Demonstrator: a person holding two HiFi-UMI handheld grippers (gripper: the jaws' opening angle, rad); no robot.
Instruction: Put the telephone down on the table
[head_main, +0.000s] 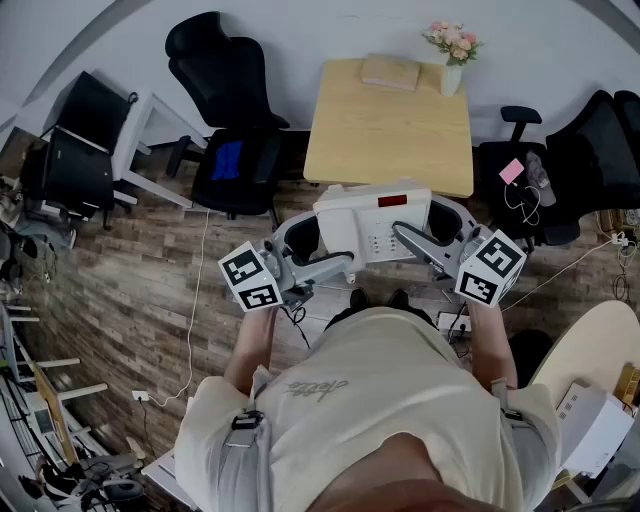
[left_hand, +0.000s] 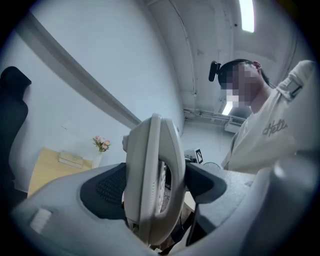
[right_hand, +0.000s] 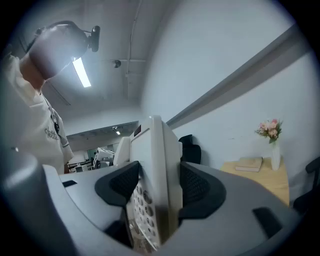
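The white telephone (head_main: 372, 222), a desk set with a red display strip and rows of round keys, hangs above the floor, short of the wooden table (head_main: 390, 140). The left claw (head_main: 312, 252) pinches its handset edge and the right claw (head_main: 432, 238) its keypad edge.

Right gripper (right_hand: 155, 189), seen along its own jaws; both black pads (right_hand: 120, 185) press on the faces of a white telephone (right_hand: 161, 145), held edge-on and upright between them; keypad (right_hand: 142, 210) on the face turned to the picture's left, low down. Right background: wooden table (right_hand: 260, 182) bearing a book (right_hand: 249, 164) and, just beside it, a vase (right_hand: 275, 157) of pink flowers (right_hand: 269, 129); black chair (right_hand: 191, 146) behind the telephone; pale wall with a slanting grey stripe (right_hand: 240, 82). Left: person in a light shirt (right_hand: 42, 135); ceiling lamp (right_hand: 80, 71) lit above.
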